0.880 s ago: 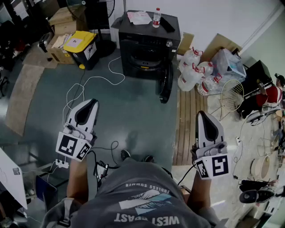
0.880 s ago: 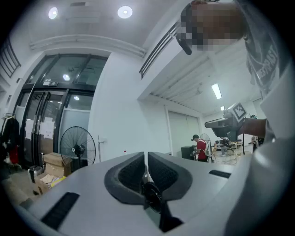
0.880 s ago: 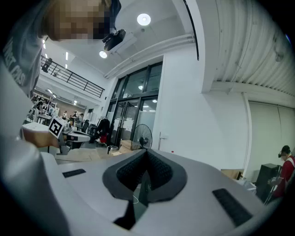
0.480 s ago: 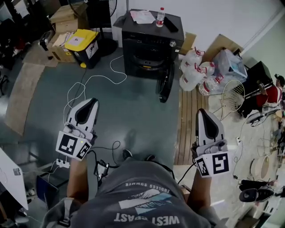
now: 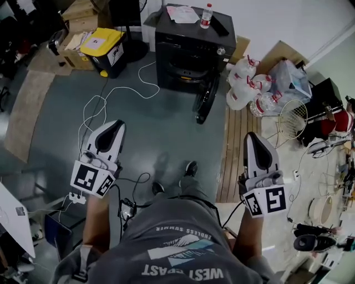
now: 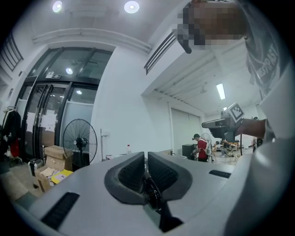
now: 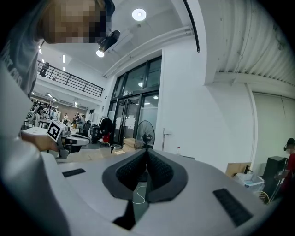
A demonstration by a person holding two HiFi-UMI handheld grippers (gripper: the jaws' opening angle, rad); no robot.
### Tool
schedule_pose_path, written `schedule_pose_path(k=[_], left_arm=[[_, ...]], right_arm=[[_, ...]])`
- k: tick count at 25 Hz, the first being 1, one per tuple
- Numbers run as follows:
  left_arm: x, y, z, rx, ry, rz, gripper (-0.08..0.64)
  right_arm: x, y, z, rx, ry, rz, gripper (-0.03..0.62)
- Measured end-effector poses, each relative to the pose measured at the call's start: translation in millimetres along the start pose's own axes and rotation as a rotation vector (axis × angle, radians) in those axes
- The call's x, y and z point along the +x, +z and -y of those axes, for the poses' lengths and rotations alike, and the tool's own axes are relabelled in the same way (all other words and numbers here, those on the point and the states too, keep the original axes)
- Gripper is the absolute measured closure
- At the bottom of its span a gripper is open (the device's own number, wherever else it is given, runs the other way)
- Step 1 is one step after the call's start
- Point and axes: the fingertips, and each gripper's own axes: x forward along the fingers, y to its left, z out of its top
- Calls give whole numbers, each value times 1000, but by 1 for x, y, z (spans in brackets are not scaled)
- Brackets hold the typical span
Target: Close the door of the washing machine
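A black washing machine (image 5: 186,52) stands against the far wall in the head view. Its round door (image 5: 205,100) hangs open, swung out to the right of the drum opening. My left gripper (image 5: 115,126) is held at the lower left, well short of the machine, shut with nothing between its jaws. My right gripper (image 5: 250,136) is at the lower right, level with the left one, also shut and empty. In the left gripper view the gripper (image 6: 146,159) points level across the room; the machine's top is only faintly seen behind the jaws. The right gripper (image 7: 147,156) likewise points into the room.
A plastic bottle (image 5: 207,15), papers and a remote lie on the machine's top. Large water jugs (image 5: 249,89) and a wire rack (image 5: 291,122) stand right of it. A yellow-lidded bin (image 5: 105,50) and cardboard boxes are left. A white cable (image 5: 111,100) snakes over the floor; wooden planks (image 5: 236,150) lie right.
The washing machine has shifted a little up and right in the head view as the person steps forward, one foot now ahead. Both grippers keep their places and stay shut.
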Motion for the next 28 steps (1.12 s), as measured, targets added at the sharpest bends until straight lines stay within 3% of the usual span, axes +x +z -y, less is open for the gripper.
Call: schedule_pose_path(k=[8,20,28], left_arm=[[46,-6,-12,28,62,-41,523],[163,6,-21,65,176,-63,523],[208,5,-17,70,230,-86,523]], right_arm=[[61,-14,56,45,50,31,563],[170,-16,168,46,169,51,563],[212,-33,207,64,247,36,562]])
